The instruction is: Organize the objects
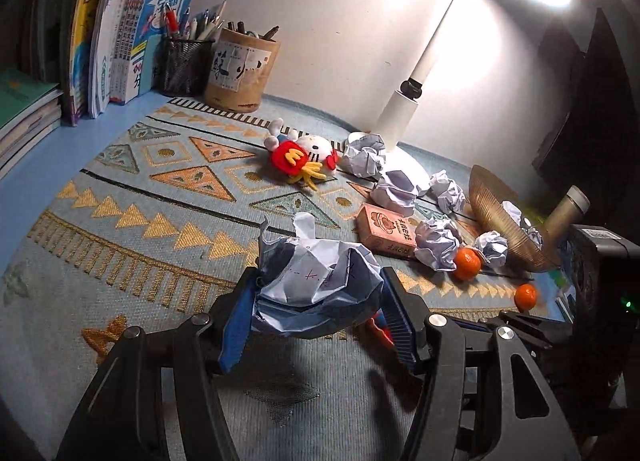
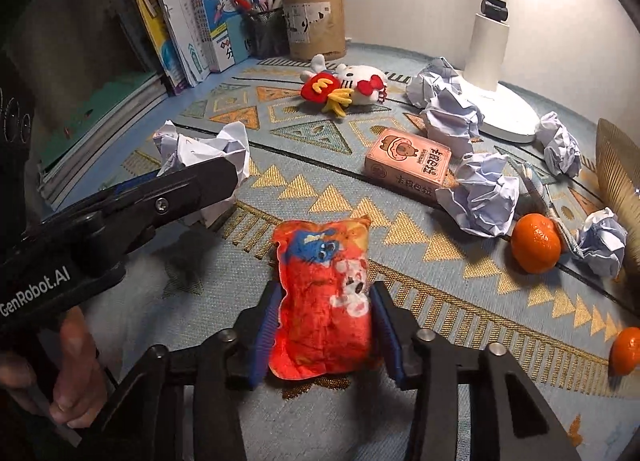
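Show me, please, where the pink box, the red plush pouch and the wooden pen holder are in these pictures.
pink box (image 2: 408, 159), right wrist view, on its printed top face.
red plush pouch (image 2: 324, 301), right wrist view, on the middle of its front.
wooden pen holder (image 1: 242, 71), left wrist view, on its labelled side wall.

A white desk lamp (image 1: 404, 101) stands lit by the wall. The patterned mat (image 1: 160, 197) covers the blue desk (image 1: 44, 149), reaching nearly to its back edge.

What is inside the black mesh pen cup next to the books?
The mesh cup holds upright pens and pencils, one with a red top. Only their upper ends show above the rim; the lower parts and anything at the bottom are hidden.
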A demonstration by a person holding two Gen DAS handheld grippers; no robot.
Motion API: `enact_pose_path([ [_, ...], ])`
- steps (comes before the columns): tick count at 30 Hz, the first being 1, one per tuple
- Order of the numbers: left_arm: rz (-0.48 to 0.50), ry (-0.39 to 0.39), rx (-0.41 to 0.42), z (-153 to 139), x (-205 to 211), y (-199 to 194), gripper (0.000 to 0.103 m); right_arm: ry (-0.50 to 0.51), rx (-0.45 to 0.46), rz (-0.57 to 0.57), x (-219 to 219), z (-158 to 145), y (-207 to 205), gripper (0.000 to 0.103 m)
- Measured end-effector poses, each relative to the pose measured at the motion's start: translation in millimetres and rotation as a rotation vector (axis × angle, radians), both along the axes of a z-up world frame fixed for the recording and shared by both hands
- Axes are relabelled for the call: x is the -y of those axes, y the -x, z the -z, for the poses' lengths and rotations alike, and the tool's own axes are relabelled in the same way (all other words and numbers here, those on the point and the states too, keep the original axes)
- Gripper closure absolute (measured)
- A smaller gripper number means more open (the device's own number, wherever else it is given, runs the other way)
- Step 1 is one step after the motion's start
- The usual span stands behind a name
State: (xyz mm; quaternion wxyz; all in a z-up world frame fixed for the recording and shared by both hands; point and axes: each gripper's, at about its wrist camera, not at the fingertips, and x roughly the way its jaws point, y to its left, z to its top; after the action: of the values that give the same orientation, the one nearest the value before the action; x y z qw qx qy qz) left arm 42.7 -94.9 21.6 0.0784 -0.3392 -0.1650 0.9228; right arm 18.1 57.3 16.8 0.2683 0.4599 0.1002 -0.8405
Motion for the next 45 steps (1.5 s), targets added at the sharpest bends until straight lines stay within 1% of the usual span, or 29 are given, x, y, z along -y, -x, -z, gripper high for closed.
enact_pose_path([
  [2, 0.002, 0.009, -0.001, -1, -3, -1, 0.046, 0.024, -0.003, -0.002, -5, -1, -3, 0.069],
  [6, 0.024, 0.015, -0.003, -6, -12, -5, 0.046, 0.066, 0.003, 0.024, -30, -7, -15, 0.072],
  [9, 0.060, 0.015, -0.014, -15, -29, -7, 0.046, 0.114, -0.001, 0.088, -63, -17, -24, 0.072],
  [12, 0.108, 0.024, -0.035, -27, -55, -5, 0.046, 0.167, -0.023, 0.152, -104, -38, -29, 0.072],
  [13, 0.121, 0.026, -0.049, -32, -65, -5, 0.046, 0.222, 0.002, 0.168, -121, -46, -27, 0.072],
  [14, 0.132, 0.037, -0.061, -37, -76, -4, 0.046, 0.310, 0.042, 0.177, -141, -54, -25, 0.072],
  [15, 0.142, 0.055, -0.071, -43, -89, -2, 0.046, 0.381, 0.057, 0.200, -162, -61, -23, 0.072],
  [16, 0.157, 0.066, -0.080, -48, -101, 0, 0.046, 0.403, 0.037, 0.236, -180, -71, -22, 0.072],
  [18, 0.205, 0.062, -0.091, -59, -126, 10, 0.046, 0.386, -0.046, 0.320, -213, -92, -19, 0.072],
  [19, 0.229, 0.060, -0.091, -64, -139, 18, 0.046, 0.381, -0.087, 0.357, -228, -102, -17, 0.075],
  [21, 0.273, 0.055, -0.098, -74, -166, 34, 0.046, 0.366, -0.163, 0.428, -254, -120, -11, 0.076],
  [24, 0.326, 0.045, -0.122, -88, -206, 58, 0.046, 0.341, -0.259, 0.518, -283, -143, 6, 0.076],
  [26, 0.363, 0.040, -0.131, -91, -230, 74, 0.046, 0.297, -0.297, 0.558, -293, -147, 22, 0.076],
  [28, 0.382, 0.034, -0.131, -91, -247, 91, 0.046, 0.298, -0.272, 0.528, -298, -141, 35, 0.076],
  [30, 0.383, 0.028, -0.118, -89, -254, 104, 0.046, 0.296, -0.221, 0.477, -300, -128, 32, 0.075],
  [31, 0.382, 0.025, -0.108, -87, -255, 108, 0.046, 0.289, -0.200, 0.443, -301, -118, 24, 0.069],
  [32, 0.381, 0.025, -0.105, -85, -254, 110, 0.046, 0.264, -0.177, 0.432, -299, -106, 16, 0.050],
  [34, 0.377, 0.036, -0.094, -79, -253, 109, 0.046, 0.187, -0.171, 0.449, -296, -81, -4, 0.026],
  [36, 0.385, 0.036, -0.081, -72, -253, 107, 0.046, 0.121, -0.144, 0.454, -296, -59, -11, 0.026],
  [38, 0.399, 0.039, -0.070, -66, -257, 104, 0.046, 0.113, -0.102, 0.431, -301, -43, -5, 0.026],
  [40, 0.415, 0.046, -0.055, -61, -261, 102, 0.046, 0.103, -0.063, 0.377, -299, -33, 4, 0.027],
  [42, 0.427, 0.050, -0.046, -58, -264, 100, 0.046, 0.092, -0.062, 0.334, -296, -30, 13, 0.027],
  [43, 0.431, 0.050, -0.044, -57, -265, 100, 0.046, 0.079, -0.056, 0.315, -294, -27, 18, 0.033],
  [44, 0.434, 0.049, -0.042, -57, -265, 100, 0.046, 0.070, -0.041, 0.292, -292, -24, 23, 0.045],
  [45, 0.434, 0.049, -0.040, -56, -266, 101, 0.046, 0.079, -0.022, 0.258, -290, -22, 26, 0.050],
])
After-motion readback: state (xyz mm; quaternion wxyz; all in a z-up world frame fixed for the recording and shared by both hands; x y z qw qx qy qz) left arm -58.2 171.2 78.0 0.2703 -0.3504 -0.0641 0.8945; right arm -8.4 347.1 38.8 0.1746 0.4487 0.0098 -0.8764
